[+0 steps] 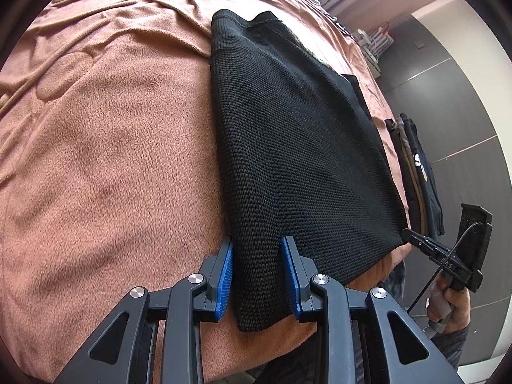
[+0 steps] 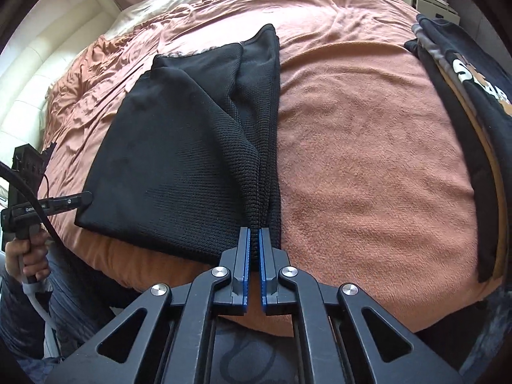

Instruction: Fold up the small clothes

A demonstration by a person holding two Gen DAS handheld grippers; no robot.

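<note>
— Two claws in view, both at the near edge of the bed [image 2: 368,166]. What's the left claw [image 1: 257,249] doing?

— Its blue pads [image 1: 226,275] stand apart, one on either side of the near corner of the black knit garment [image 1: 288,147]. The jaws are spread and nothing is pinched between them; the cloth lies flat in the gap.

— And the right claw [image 2: 254,240]?

— Nearly closed, clamping a bunched fold of that same black knit garment [image 2: 179,160]. In the right wrist view the fabric rises in a ridge from the jaws and runs away along the garment's right side.

— Where does the garment lie?

— On the terracotta fleece blanket [image 1: 112,160] covering the bed, near the front edge, its near hem almost at the drop-off. It looks folded at least once, with layered edges at the far end.

— Anything else on the bed?

— A stack of dark folded clothes [image 2: 464,102] well to the right, the top piece black with a pale printed design. Wrinkled blanket beyond.

— Can you see the person?

— A hand [image 2: 27,252] around the left claw's handle in the right wrist view, and a hand [image 1: 451,307] on the right claw's handle in the left wrist view.
</note>
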